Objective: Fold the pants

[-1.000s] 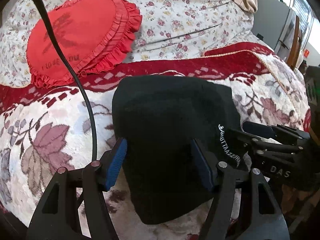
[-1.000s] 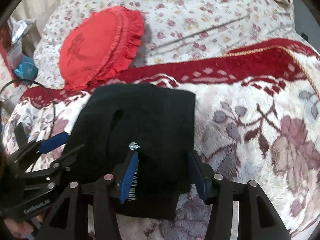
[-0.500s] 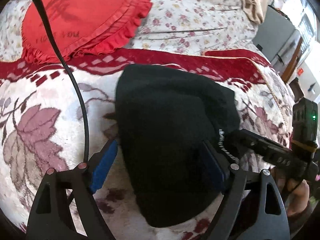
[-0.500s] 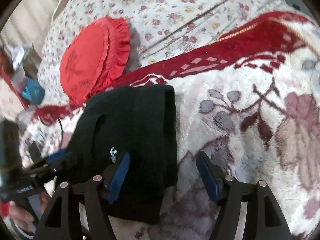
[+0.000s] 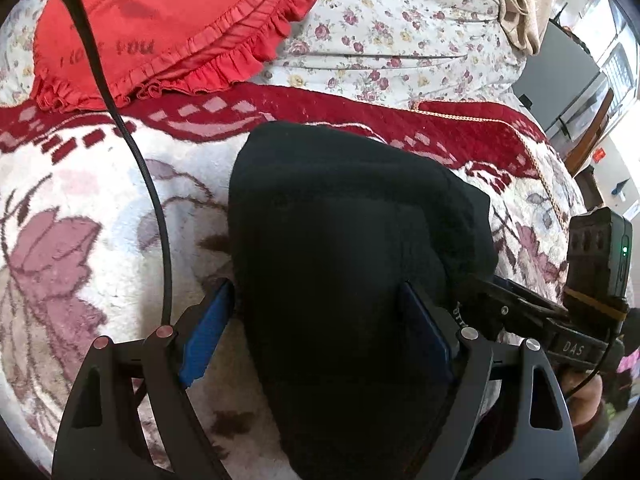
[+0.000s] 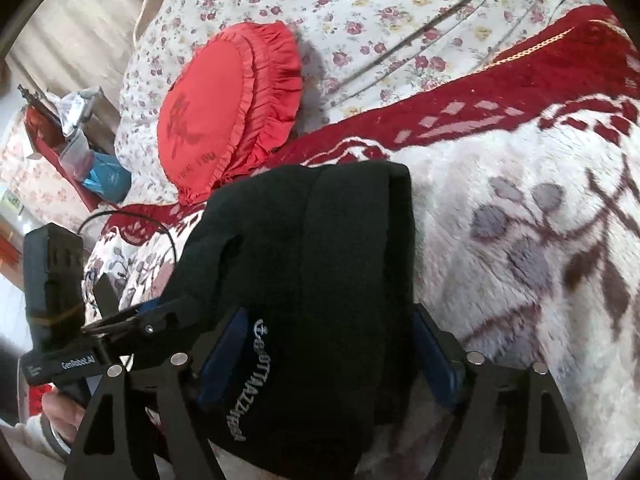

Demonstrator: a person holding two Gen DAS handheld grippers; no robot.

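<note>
Pants: black fleece pants point(image 5: 344, 248), folded into compact multi-layer bundle, lying on blanket near its front edge; white lettering on hem at near side point(image 6: 244, 380).
Fold: thick rounded fold edge at far end, layers stacked; side slit w/ loose flap on left side in right wrist view.
Left gripper: black two-finger gripper w/ blue pads point(image 5: 316, 334), jaws spread wide, straddling near end of bundle; left pad just off fabric edge, right pad over fabric; contact cannot be confirmed. Also seen in right wrist view point(image 6: 160, 316), tips at left edge of pants.
Right gripper: same build point(image 6: 326, 360), jaws spread wide astride lettered hem, nothing clamped. In left wrist view point(image 5: 500, 304) tips against right side of bundle.
Surface: plush white blanket w/ mauve leaf print and dark red border point(image 5: 80, 216).
Beyond: red round ruffled cushion point(image 5: 160, 28) on floral bedsheet point(image 5: 400, 40), well apart from pants.
Cable: black cable point(image 5: 156, 208) crossing blanket left of pants.
</note>
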